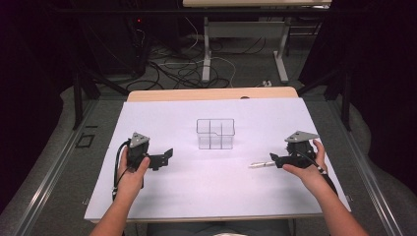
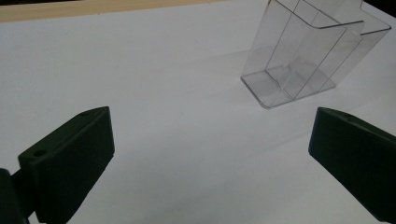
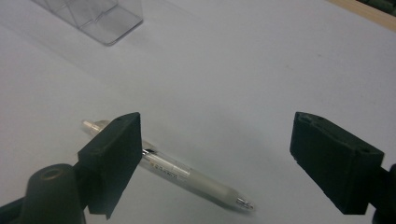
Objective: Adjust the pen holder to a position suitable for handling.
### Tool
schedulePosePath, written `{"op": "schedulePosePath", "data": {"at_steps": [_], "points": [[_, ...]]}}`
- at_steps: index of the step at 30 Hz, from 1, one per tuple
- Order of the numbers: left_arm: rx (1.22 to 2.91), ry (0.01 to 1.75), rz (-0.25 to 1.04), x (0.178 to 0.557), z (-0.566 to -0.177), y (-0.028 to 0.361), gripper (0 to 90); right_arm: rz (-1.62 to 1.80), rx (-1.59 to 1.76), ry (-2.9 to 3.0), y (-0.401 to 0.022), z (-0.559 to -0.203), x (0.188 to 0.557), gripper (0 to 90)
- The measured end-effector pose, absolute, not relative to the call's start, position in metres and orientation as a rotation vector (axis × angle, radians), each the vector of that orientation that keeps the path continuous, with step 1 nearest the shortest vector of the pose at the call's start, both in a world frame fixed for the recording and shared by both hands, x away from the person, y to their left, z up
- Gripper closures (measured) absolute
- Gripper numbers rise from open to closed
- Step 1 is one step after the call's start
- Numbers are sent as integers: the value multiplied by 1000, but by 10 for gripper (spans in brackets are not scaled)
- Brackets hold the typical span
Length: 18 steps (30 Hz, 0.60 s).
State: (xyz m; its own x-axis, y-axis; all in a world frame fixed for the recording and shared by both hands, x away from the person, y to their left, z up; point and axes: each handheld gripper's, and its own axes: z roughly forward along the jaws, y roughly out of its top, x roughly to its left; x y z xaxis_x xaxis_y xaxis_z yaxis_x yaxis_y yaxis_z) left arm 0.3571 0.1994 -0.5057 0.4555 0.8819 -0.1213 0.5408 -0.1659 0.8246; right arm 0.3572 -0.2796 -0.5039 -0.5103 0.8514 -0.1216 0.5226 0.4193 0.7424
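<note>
A white pen (image 3: 182,172) lies flat on the white sheet; in the high view the pen (image 1: 259,164) pokes out to the left of my right gripper (image 1: 275,159). My right gripper (image 3: 215,156) is open just over it. One end of the pen is hidden behind the left jaw and its metal tip lies in the gap. A clear, divided plastic box (image 1: 215,133) stands upright mid-table. My left gripper (image 1: 168,154) rests at the left, open and holding nothing. It points toward the box (image 2: 303,56), well short of it.
The white sheet (image 1: 211,196) covers most of the wooden table (image 1: 211,93). In the right gripper view a corner of the clear box (image 3: 100,18) sits far ahead. Beyond the table are cables and desk legs (image 1: 206,54) on the floor.
</note>
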Motion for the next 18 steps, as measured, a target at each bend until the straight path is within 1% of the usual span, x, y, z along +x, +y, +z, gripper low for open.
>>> {"op": "schedulePosePath", "data": {"at_steps": [1, 3, 9, 11, 16, 18], "points": [[1839, 1204, 495, 357, -506, 199, 3, 878, 1119, 2212, -278, -503, 358, 201], [1844, 1199, 496, 358, -507, 199, 3, 840, 1030, 2249, -276, -501, 359, 216], [1838, 1209, 500, 360, -509, 199, 3, 699, 810, 2390, -267, -495, 365, 343], [1842, 1203, 501, 361, -509, 200, 3, 652, 725, 2428, -263, -494, 367, 371], [1841, 1206, 498, 360, -510, 199, 3, 530, 564, 2462, -252, -494, 371, 382], [1844, 1208, 496, 360, -511, 200, 3, 430, 476, 2479, -249, -491, 372, 380]]}}
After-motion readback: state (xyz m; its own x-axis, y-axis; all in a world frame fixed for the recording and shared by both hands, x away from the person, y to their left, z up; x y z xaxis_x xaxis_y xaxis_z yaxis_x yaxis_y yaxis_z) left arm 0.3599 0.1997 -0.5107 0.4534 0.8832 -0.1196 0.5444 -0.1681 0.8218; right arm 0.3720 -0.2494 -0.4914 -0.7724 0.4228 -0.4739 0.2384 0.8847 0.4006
